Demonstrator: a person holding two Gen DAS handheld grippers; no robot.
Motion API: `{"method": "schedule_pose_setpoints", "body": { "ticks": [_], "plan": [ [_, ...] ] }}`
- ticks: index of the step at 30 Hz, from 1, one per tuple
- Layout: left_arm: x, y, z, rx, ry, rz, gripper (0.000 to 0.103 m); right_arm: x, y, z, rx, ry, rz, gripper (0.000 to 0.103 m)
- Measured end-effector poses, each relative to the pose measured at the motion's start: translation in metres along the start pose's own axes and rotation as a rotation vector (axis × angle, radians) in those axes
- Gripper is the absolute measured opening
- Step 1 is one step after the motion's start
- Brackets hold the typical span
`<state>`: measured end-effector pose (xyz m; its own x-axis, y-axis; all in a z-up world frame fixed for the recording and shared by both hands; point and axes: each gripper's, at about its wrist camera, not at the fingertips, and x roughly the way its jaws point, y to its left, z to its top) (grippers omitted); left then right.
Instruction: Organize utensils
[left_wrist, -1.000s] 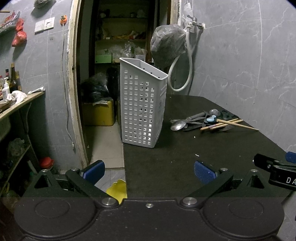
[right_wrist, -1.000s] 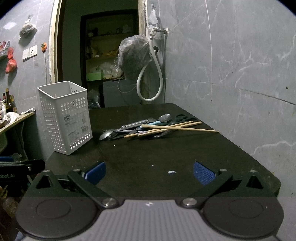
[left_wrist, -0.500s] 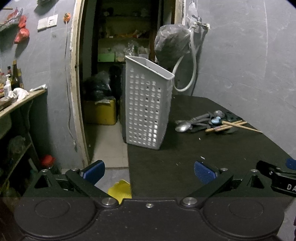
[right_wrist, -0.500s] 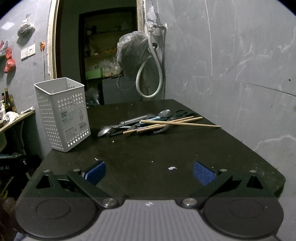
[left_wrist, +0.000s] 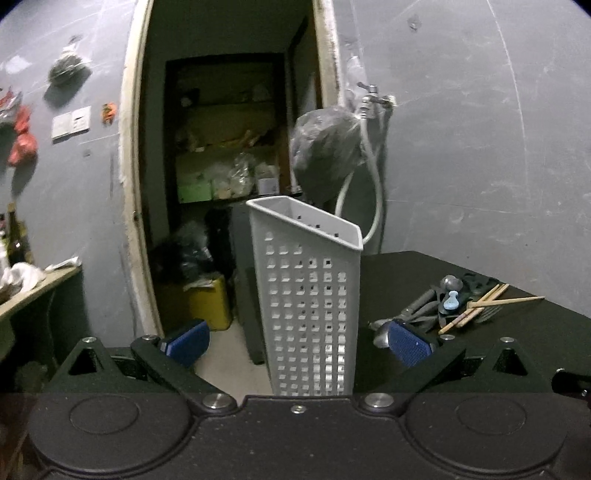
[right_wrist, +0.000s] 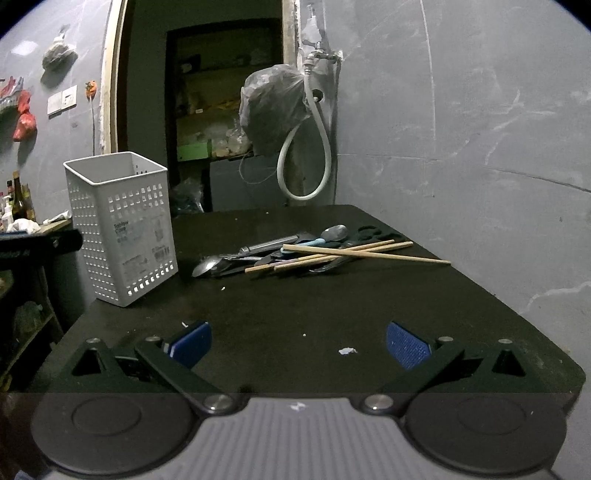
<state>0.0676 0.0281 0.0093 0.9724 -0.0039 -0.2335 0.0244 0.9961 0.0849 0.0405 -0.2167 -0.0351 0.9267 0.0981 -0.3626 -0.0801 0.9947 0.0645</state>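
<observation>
A tall white perforated basket (left_wrist: 308, 295) (right_wrist: 122, 225) stands upright at the left edge of the black table (right_wrist: 295, 306). It sits between the wide-apart blue pads of my left gripper (left_wrist: 297, 341), which is open and close in front of it. A pile of utensils (right_wrist: 295, 251) (left_wrist: 443, 306) lies at the table's middle: metal spoons, dark-handled pieces, a light-blue handle and wooden chopsticks (right_wrist: 365, 253). My right gripper (right_wrist: 299, 341) hovers open over the table's near part, well short of the pile, with nothing between its fingers.
Grey walls bound the table at the right and back. A white hose (right_wrist: 303, 162) and a dark plastic bag (right_wrist: 273, 110) hang from a tap at the back. A doorway with shelves opens behind the basket. The table's left edge drops to the floor.
My left gripper has moved forward and risen, so the basket now fills the gap between its pads. My right gripper has edged closer to the utensil pile.
</observation>
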Motion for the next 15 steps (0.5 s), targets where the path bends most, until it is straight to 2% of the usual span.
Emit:
{"method": "schedule_pose_setpoints", "body": {
  "ticks": [9, 12, 15],
  "plan": [
    [0.04, 0.001, 0.007, 0.023, -0.034, -0.011, 0.102, 0.011, -0.001, 0.007, -0.038, -0.04, 0.025, 0.103],
    [0.05, 0.0, 0.01, 0.042, -0.049, -0.016, 0.102, 0.009, 0.001, 0.017, -0.11, -0.091, 0.057, 0.103],
    [0.059, 0.0, 0.011, 0.04, -0.04, -0.028, 0.102, 0.01, 0.007, 0.03, -0.22, -0.146, 0.042, 0.103]
  ]
}}
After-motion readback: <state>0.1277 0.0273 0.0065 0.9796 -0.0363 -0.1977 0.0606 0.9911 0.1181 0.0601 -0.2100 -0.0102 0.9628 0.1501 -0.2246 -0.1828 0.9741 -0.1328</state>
